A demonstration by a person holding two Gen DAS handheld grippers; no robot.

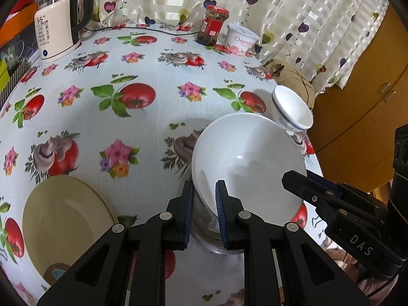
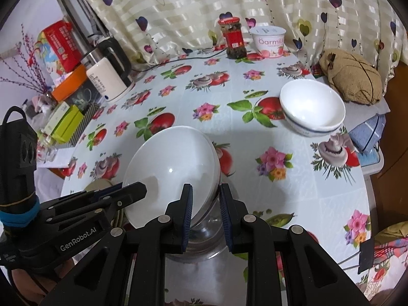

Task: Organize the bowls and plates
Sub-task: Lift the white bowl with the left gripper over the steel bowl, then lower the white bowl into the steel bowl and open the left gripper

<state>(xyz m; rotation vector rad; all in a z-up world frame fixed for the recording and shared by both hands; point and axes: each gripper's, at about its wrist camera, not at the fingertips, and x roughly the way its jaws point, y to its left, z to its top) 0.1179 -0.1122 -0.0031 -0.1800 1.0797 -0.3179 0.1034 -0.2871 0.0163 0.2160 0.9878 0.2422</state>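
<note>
A large white bowl (image 1: 250,160) (image 2: 170,170) is held up over the table, tilted, above a shiny steel bowl (image 1: 206,232) (image 2: 206,234). My left gripper (image 1: 205,209) is shut on the white bowl's near rim. My right gripper (image 2: 205,211) is shut on the opposite rim; it also shows in the left wrist view (image 1: 303,183). A small white bowl with a blue band (image 1: 290,109) (image 2: 311,107) stands near the table's right edge. A stack of cream plates (image 1: 63,219) lies at the left; its edge shows in the right wrist view (image 2: 98,185).
On the flowered tablecloth (image 1: 153,127) stand a white kettle (image 1: 56,30) (image 2: 109,79), a red-lidded jar (image 1: 213,25) (image 2: 233,38) and a yoghurt tub (image 1: 242,38) (image 2: 269,40) at the back. A brown cushion (image 2: 352,74) and folded cloths (image 2: 367,132) lie off the right edge. Boxes (image 2: 66,122) crowd the left.
</note>
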